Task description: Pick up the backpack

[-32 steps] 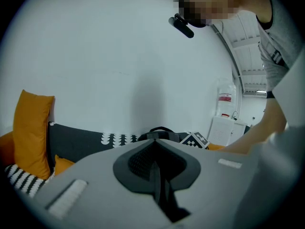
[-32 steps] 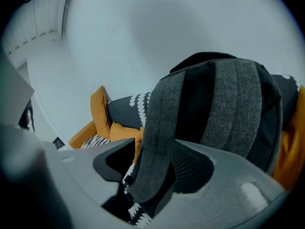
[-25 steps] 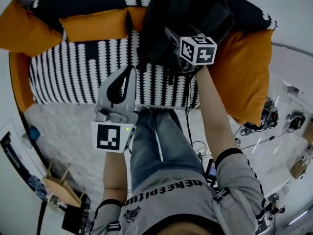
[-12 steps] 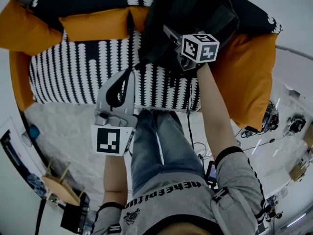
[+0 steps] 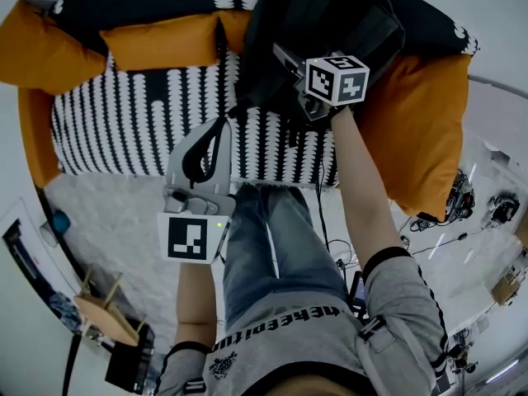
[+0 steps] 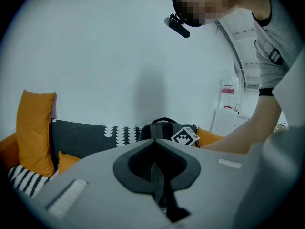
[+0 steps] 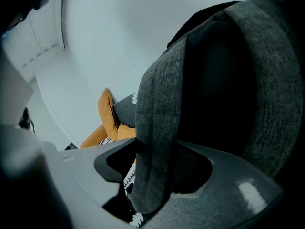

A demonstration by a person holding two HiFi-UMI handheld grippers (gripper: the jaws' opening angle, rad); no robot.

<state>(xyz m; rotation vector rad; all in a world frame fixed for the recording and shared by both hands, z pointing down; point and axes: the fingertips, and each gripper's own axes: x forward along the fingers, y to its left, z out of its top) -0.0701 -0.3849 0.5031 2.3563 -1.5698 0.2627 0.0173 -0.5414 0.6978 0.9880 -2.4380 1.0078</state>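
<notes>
A black and grey backpack (image 5: 318, 19) leans against the sofa's back, between orange cushions. My right gripper (image 5: 282, 56) reaches into its front side. In the right gripper view a grey backpack strap (image 7: 159, 118) runs down between the jaws of the right gripper (image 7: 152, 175). Those jaws are closing, and a gap still shows on the strap's left side. My left gripper (image 5: 218, 129) hovers over the sofa's front edge, well short of the backpack (image 6: 161, 128), which shows beyond it. The left gripper (image 6: 155, 178) has its jaws together, with nothing between them.
The sofa (image 5: 124, 122) has a black cover with white marks. Orange cushions lie at its back (image 5: 161, 44), its left end (image 5: 33, 52) and its right end (image 5: 417, 114). Cables and gear (image 5: 454, 196) lie on the floor to the right, a wooden stool (image 5: 99, 312) at lower left.
The right gripper has edged slightly up and to the right, deeper against the backpack. The left gripper has stayed where it was.
</notes>
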